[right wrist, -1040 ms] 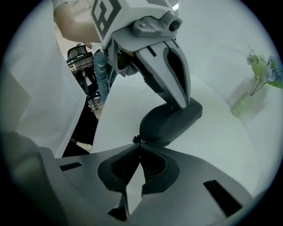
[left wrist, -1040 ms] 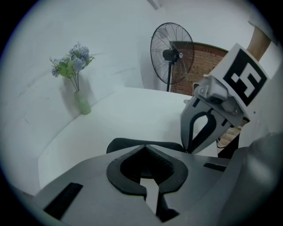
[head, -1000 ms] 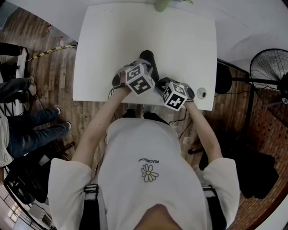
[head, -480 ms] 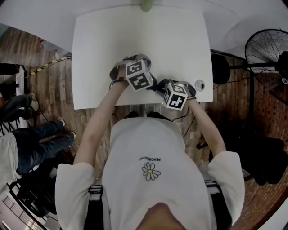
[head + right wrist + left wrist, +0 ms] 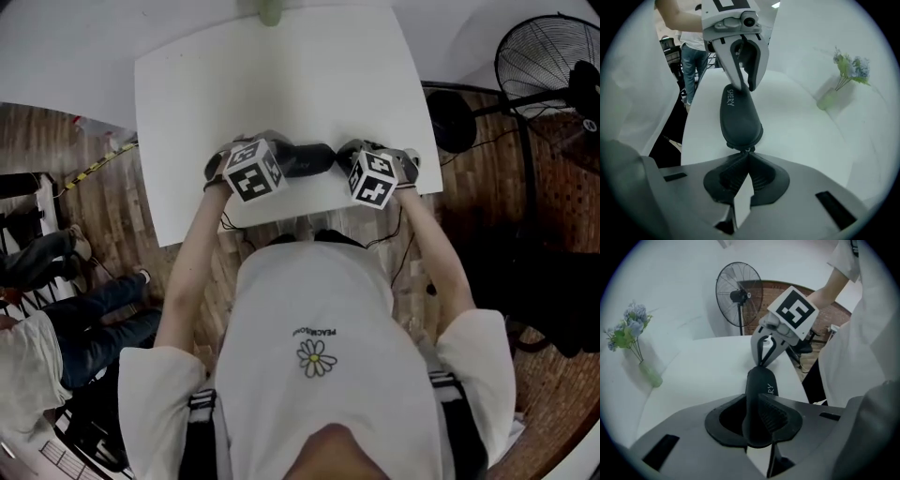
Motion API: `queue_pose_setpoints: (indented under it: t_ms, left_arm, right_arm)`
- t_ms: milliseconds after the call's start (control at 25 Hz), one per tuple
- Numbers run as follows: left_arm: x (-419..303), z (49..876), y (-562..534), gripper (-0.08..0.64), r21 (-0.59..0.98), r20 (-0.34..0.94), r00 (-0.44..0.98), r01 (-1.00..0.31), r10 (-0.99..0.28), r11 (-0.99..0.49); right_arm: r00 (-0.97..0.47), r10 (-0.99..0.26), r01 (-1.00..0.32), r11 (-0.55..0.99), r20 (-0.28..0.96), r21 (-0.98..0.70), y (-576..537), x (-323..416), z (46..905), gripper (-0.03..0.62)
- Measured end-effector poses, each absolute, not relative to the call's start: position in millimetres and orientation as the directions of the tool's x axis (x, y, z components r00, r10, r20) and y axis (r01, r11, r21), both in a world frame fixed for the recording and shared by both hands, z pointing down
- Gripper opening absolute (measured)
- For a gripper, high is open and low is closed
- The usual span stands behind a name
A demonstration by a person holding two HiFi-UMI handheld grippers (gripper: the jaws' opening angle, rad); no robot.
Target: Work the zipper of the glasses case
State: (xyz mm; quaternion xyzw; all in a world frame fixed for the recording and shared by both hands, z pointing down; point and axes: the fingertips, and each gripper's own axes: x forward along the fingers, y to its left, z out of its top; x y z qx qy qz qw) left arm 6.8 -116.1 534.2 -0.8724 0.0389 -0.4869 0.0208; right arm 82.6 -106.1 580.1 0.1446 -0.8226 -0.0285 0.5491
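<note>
A black glasses case [image 5: 306, 159] lies crosswise near the front edge of the white table [image 5: 281, 84], between my two grippers. My left gripper [image 5: 279, 163] has one end of the case [image 5: 758, 397] between its jaws, which are opening; a gap shows beside the case on one side. At the other end my right gripper [image 5: 341, 159] is shut on the small zipper pull [image 5: 747, 150], with the case [image 5: 738, 116] stretching away from it. In the right gripper view the left gripper [image 5: 742, 79] straddles the far end. The right gripper [image 5: 763, 352] shows in the left gripper view.
A green vase of flowers [image 5: 271, 11] stands at the table's far edge. A floor fan [image 5: 548, 66] is off to the right. The legs of people [image 5: 66, 281] show on the wooden floor to the left. The table's front edge runs just below both grippers.
The case has swung from pointing away from me to lying crosswise. My left gripper has moved left and its jaws have loosened. My right gripper keeps its hold on the pull.
</note>
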Motion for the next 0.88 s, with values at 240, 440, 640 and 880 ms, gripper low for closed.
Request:
queue_pose_setpoints:
  t_ms: [240,440,640,880]
  left_arm:
    - [10.1,531.9,-103.2,0.174,-0.043,0.872,0.489,0.042,-0.017,-0.998]
    - [9.5,550.1,-105.3,0.207,-0.059,0.904,0.426,0.03,-0.041,-0.998]
    - [8.6,551.5,-107.4,0.198,-0.025,0.89,0.454,-0.054,-0.047,-0.998]
    - [7.6,553.5,-108.0,0.198,-0.015,0.881,0.47,-0.064,-0.043,-0.998]
  right_arm:
    - [-0.347,-0.254,-0.197,0.961,0.903,0.194,-121.3,80.3,583.4,0.008]
    - [-0.348,-0.248,-0.205,0.961,0.904,0.185,-124.4,80.5,583.2,0.008]
    - [-0.337,-0.262,-0.196,0.959,0.905,0.205,-120.9,79.5,580.8,0.008]
    - [-0.362,-0.193,-0.161,0.976,0.912,0.143,-96.5,72.6,581.0,0.008]
